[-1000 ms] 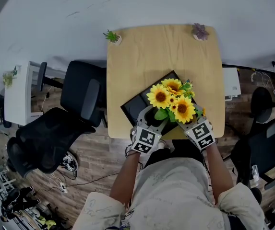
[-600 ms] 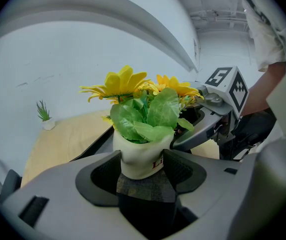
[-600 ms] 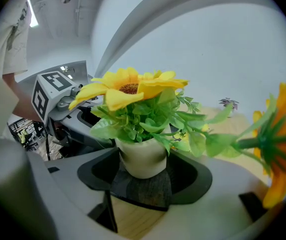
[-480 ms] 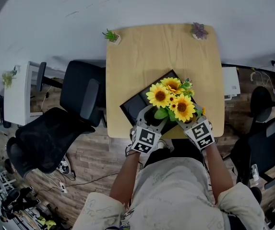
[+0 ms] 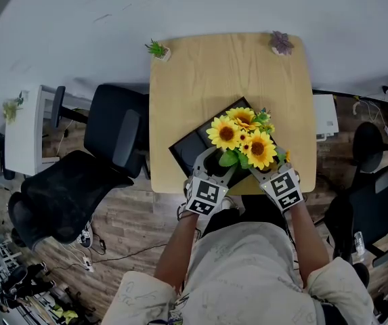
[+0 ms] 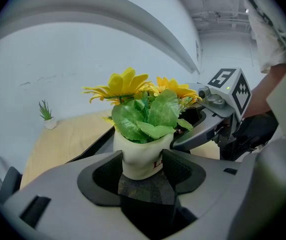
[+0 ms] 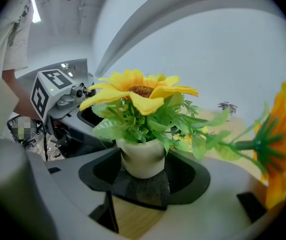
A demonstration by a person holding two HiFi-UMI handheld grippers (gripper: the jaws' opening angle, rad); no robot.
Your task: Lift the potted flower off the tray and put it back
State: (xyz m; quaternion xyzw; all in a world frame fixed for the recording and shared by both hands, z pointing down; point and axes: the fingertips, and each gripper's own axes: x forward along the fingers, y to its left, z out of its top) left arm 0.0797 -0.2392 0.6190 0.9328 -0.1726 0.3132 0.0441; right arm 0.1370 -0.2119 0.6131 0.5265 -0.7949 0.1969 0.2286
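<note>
**Potted flower bracketed by both grippers at the tray**

Writing: a single red letter (image 6: pixel 157 162), seemingly an "L", shows low on the pot (image 6: pixel 142 151) in your left gripper view; the pad cuts off anything after it. Each gripper's cube bears square black-and-white markers and no words.

Orientation: the potted flower (image 5: pixel 242 141) stands upright, long axis vertical, blooms on top. It sits at the near right end of the black tray (image 5: pixel 192 147) on the wooden table (image 5: pixel 234 73), close to the table's front edge. From above, leaves hide its base.

Grippers: your left gripper (image 5: pixel 217 164) has both pads against the pot's lower wall and is clamped on it. Your right gripper (image 5: pixel 265 171) stands wide around the same pot from the opposite side. Its jaws have just been closing in, and a sliver of gap remains at the pads.

Change: compared with the earlier frames, pot, tray and both grippers occupy the same places.
</note>
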